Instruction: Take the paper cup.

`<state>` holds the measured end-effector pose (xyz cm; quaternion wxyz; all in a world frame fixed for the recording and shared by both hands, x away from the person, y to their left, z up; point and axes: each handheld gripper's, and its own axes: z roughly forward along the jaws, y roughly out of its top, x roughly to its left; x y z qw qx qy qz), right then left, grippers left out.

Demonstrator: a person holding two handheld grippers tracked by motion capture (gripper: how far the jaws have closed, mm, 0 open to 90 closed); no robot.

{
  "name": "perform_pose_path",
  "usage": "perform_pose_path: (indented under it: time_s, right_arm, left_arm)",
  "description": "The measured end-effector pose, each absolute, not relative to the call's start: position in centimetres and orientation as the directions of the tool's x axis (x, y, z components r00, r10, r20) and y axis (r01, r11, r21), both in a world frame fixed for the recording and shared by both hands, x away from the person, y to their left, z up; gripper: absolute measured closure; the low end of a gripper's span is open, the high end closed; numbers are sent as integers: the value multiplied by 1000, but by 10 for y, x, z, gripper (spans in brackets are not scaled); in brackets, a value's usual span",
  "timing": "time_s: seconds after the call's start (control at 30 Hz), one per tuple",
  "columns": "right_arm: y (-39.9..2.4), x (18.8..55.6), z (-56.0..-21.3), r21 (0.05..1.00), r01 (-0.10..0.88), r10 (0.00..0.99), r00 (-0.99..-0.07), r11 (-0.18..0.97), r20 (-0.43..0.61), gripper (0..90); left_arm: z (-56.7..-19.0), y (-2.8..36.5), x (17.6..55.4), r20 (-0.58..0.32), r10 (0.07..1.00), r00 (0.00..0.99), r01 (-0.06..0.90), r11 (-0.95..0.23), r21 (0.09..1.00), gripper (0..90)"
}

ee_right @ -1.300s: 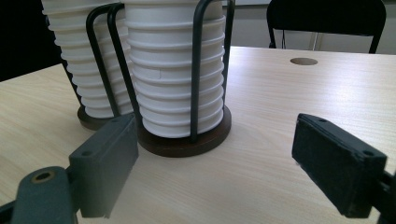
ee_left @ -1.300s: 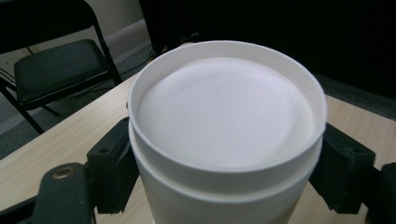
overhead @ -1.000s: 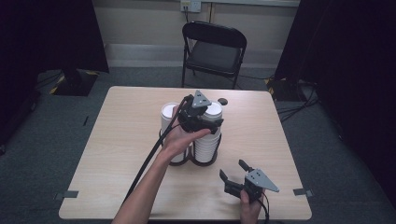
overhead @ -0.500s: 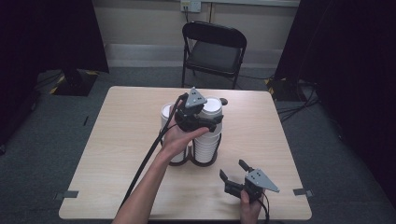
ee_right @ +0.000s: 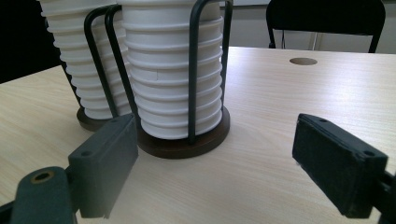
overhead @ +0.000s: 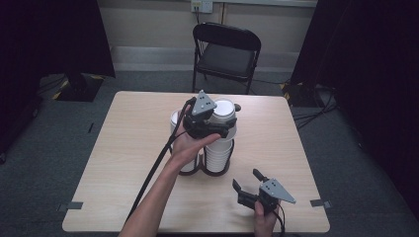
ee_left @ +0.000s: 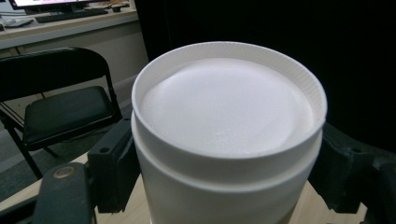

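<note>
Tabletop (ee_right: 289, 140): pale wood-grain laminate, smooth, slight sheen. Stacked cups (ee_right: 173, 88): white foam-like, matt, ribbed rims. Rack (ee_right: 194, 70): dark metal rods; brown wood-look base. Tool (ee_right: 224, 154) pads: black, matt. Chair (overhead: 226, 54), 12 o'clock: black, semi-gloss seat.

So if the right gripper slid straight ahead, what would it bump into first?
Probably the dark round base of the nearer cup stack. The open right gripper points at it, with bare table between.
</note>
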<state>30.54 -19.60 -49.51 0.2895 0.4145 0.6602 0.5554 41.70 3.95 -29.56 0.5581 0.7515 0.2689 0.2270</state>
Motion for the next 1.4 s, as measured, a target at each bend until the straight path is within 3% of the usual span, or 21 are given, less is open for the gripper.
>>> perform_pose_path:
  time_s: [0.53,1.4]
  right_arm:
    - [-196,306,-495,973,227,871,-485,35,82,138]
    - [-196,307,-495,972,234,872,-482,33,87,138]
  left_arm:
    - [-282,56,405,-9,646,763,107,-113,988,211]
    - [-274,92,378,-34,641,767,66,-25,998,210]
